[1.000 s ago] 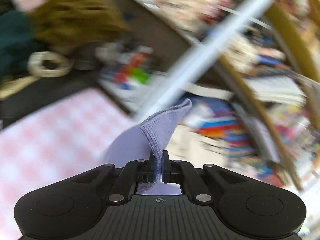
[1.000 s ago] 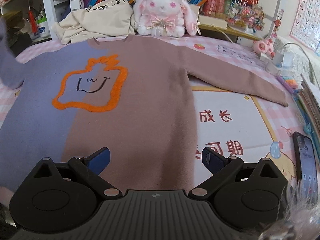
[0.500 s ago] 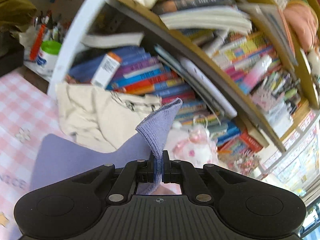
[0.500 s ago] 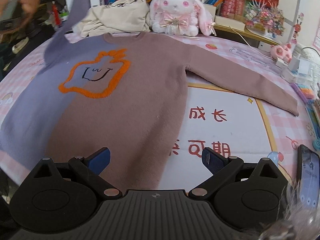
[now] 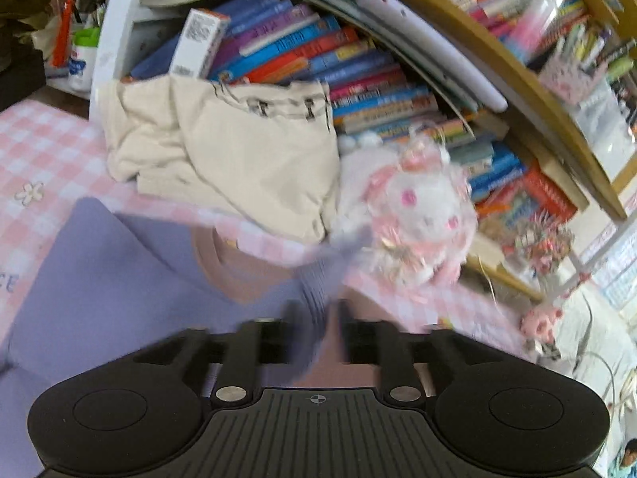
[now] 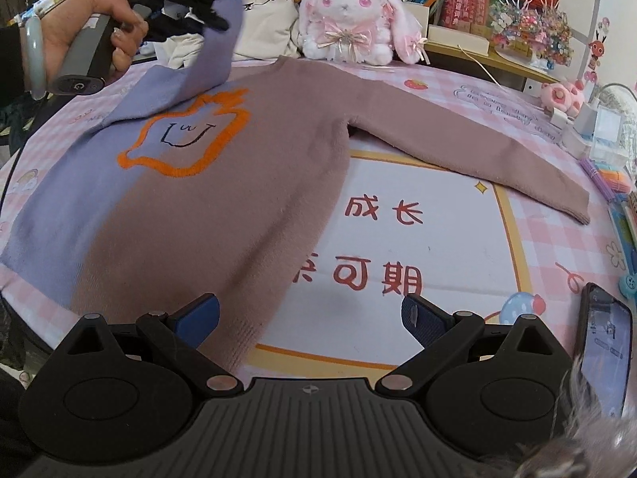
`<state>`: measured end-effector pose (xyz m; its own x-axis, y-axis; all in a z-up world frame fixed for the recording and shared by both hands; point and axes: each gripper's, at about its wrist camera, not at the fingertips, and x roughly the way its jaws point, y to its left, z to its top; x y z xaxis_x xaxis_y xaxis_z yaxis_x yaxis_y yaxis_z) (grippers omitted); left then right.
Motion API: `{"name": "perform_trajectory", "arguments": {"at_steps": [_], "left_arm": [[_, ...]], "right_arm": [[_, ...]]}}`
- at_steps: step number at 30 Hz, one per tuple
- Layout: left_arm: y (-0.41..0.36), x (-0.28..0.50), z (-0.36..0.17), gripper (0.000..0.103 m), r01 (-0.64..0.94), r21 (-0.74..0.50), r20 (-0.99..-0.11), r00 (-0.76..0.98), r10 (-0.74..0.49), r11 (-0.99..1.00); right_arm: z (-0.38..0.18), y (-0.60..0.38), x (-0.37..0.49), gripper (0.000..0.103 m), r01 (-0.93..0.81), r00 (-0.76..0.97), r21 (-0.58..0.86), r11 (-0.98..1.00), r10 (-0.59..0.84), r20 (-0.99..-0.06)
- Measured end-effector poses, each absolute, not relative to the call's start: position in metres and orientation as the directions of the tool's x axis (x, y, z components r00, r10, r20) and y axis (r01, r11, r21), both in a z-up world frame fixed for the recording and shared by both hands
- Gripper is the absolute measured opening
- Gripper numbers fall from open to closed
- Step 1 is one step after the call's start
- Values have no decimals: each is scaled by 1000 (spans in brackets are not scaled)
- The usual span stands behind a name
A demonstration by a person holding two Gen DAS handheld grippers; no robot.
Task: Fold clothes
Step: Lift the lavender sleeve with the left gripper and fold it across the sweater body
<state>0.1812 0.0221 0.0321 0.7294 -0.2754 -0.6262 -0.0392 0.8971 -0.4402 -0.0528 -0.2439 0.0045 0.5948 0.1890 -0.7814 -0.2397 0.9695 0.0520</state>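
Sweater (image 6: 223,207) flat, front up, on the pink checked tablecloth (image 6: 549,215), its lilac sleeve (image 6: 207,67) lifted over the chest — left gripper (image 5: 316,314) blurred, fingers slightly parted around the cuff, grip uncertain — right gripper (image 6: 310,312) spread wide above the hem, holding nothing.

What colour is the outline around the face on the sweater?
Orange outline on the sweater; clearest in the right wrist view.
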Motion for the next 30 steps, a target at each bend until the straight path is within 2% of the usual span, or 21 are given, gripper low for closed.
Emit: {"name": "perform_trajectory", "arguments": {"at_steps": [1,5,10,15,18,20,23,27,28,30], "left_arm": [[20,175,35,55,-36,-432,-628,729,-272,901],[27,118,50,57,72,-329,-547,798,-252,941],[59,28,31,57,10,-95,-627,776,-68,995],[96,-35,3,57,-78,37,-697,712,82,996],[118,-50,-4,56,-130,37,-720,684,117,991],[132,-56,-6,56,-142,3,-724,683,100,990],[148,-60,-11,52,-139,-46,-738,672,60,989],[161,-61,-21,38,-108,-112,-769,639,-17,988],[163,-59,-23,31,-105,-142,-776,630,-45,984],[164,-59,-26,23,-106,-169,-773,631,-65,980]], "right_arm": [[4,-245,-53,99,-240,594,59,969,195,-781],[1,-248,-52,98,-233,590,103,967,225,-775],[-2,-243,-55,94,-224,587,121,967,233,-775],[-1,-233,-66,81,-184,609,106,977,198,-768],[-1,-225,-72,67,-122,615,96,988,151,-774],[-3,-223,-75,63,-75,613,105,992,129,-780],[-6,-222,-80,52,6,600,141,990,110,-792],[-10,-221,-84,46,96,597,214,972,115,-794],[-11,-219,-84,44,111,599,221,969,112,-793],[-11,-215,-83,37,126,601,226,966,107,-792]]}}
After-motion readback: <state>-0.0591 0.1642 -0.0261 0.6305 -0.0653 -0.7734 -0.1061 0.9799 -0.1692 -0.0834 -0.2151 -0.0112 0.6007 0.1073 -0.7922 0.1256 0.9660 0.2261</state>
